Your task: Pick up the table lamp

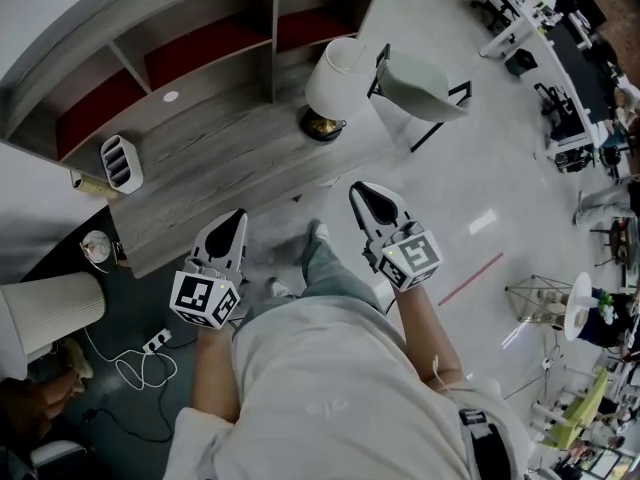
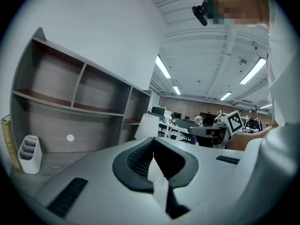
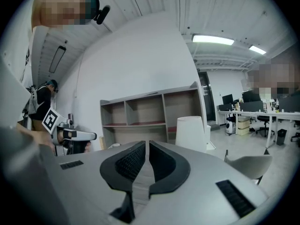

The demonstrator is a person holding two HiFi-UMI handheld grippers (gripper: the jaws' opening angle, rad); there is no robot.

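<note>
The table lamp (image 1: 335,78) has a white shade and a dark round base, and it stands at the right end of the grey desk (image 1: 230,178). Its shade also shows in the left gripper view as lamp (image 2: 146,125) and in the right gripper view as lamp (image 3: 191,132). My left gripper (image 1: 234,222) is in front of the desk's near edge, shut and empty. My right gripper (image 1: 366,196) is off the desk's right corner, below the lamp, also shut with nothing between its fingers. Both point towards the desk and are well short of the lamp.
A shelf unit (image 1: 180,38) rises behind the desk. A white slotted holder (image 1: 121,163) stands at the desk's left. A grey chair (image 1: 420,86) sits right of the lamp. Another white lampshade (image 1: 50,313) and a power strip with cable (image 1: 150,346) are at lower left.
</note>
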